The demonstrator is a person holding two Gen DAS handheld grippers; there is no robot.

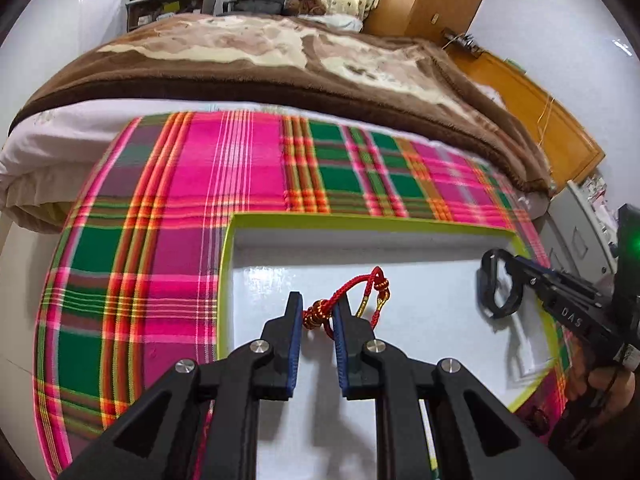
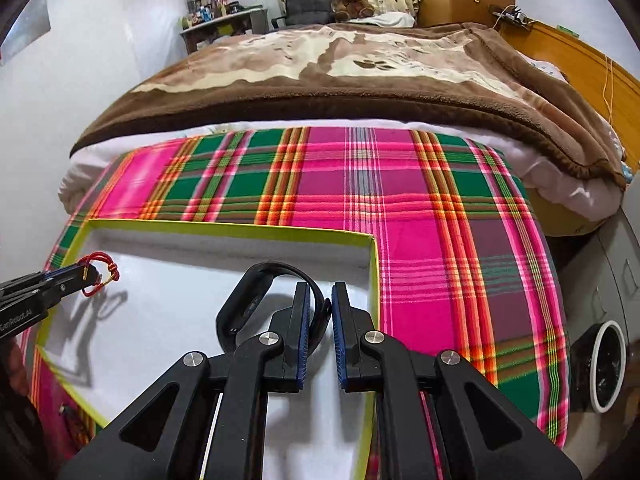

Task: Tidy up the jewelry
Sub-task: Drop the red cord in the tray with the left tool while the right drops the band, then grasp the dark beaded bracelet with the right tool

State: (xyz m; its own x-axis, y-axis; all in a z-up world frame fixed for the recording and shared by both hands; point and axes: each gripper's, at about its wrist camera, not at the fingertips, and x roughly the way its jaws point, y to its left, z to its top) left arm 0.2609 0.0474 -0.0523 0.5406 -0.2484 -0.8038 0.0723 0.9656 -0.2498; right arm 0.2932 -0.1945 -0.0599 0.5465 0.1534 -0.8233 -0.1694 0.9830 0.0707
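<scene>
A shallow white box with a lime-green rim (image 1: 228,248) lies on a pink and green plaid cloth. My left gripper (image 1: 318,312) is shut on a red cord bracelet with gold beads (image 1: 356,288) and holds it above the box floor; the bracelet also shows in the right wrist view (image 2: 100,274). My right gripper (image 2: 320,308) is shut on a black wristband (image 2: 256,292), held over the box's right part (image 2: 374,264). In the left wrist view the right gripper (image 1: 490,276) holds that wristband (image 1: 500,292) at the right.
The plaid cloth (image 2: 420,240) covers the near end of a bed with a brown blanket (image 2: 360,80). A wooden headboard (image 1: 532,104) runs along the right. A round white-rimmed object (image 2: 606,364) sits low at the right.
</scene>
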